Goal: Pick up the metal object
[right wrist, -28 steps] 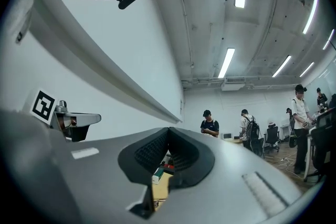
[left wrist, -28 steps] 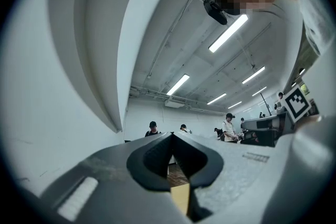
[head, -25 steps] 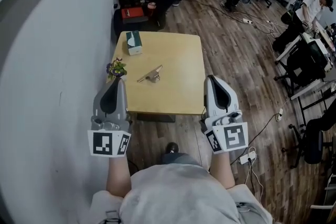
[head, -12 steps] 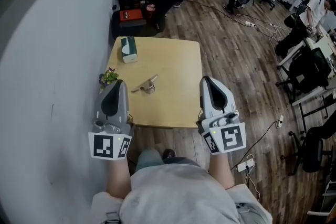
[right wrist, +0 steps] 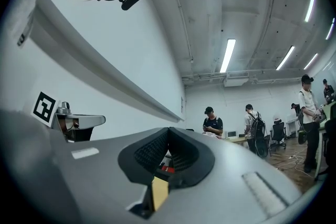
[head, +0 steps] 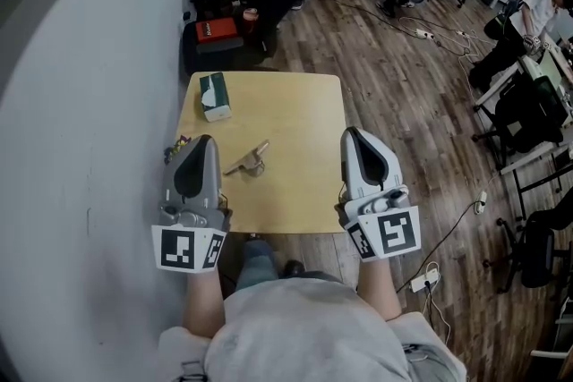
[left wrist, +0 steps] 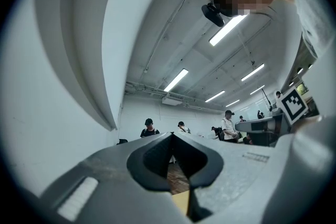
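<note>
metal object [head: 249, 160] on table [head: 300, 107], 3 o'clock of left gripper [head: 199, 146]; left and right gripper [head: 357, 139] jaws pressed together, empty.

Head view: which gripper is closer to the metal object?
The left gripper: the metal object lies just right of its tip, while the right gripper hangs over the opposite side of the table.

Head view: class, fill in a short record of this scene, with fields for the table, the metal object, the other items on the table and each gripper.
Table: light wooden table, standing against the wall
Metal object: metal object lying on the table's left half, untouched
Other items: tissue box at the far left; small plant at the left edge, partly hidden
Left gripper: left gripper, jaws together, empty, near the plant
Right gripper: right gripper, jaws together, empty, at the table's right edge
Task state: pick-up not yet begun
</note>
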The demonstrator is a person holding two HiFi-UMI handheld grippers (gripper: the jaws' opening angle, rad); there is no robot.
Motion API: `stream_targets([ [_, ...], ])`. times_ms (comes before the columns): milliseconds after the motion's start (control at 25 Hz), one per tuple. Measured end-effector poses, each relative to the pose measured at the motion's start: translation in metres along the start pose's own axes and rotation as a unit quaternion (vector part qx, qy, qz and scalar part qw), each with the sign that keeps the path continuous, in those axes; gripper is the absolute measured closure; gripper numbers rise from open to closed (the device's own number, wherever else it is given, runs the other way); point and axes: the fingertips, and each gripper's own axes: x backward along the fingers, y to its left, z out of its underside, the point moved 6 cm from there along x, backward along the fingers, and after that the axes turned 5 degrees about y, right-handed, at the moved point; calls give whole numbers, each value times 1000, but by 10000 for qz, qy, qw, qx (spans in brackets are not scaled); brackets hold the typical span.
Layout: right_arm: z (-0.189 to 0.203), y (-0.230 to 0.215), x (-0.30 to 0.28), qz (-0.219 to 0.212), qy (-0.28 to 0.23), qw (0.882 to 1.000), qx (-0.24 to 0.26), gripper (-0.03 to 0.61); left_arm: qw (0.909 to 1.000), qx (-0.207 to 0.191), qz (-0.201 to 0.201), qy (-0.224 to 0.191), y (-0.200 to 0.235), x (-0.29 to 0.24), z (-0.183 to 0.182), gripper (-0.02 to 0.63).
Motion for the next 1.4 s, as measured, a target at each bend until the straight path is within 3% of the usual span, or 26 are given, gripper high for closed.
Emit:
stream_targets([
  [440,7,-9,-70,340,10,9994,20,577,9988,98,435,191,47,-73,19,614],
  [920,39,-14,-114,717,396,9966,-133,577,9908,300,934,932,68,-127,72,614],
  [1160,69,-10,-122,800,782,9933,-297,577,9777,316,1271,1641,64,-137,119,614],
  [1400,97,-1,-126,803,1148,9891,-459,577,9564,342,1622,2404,55,-136,170,614],
])
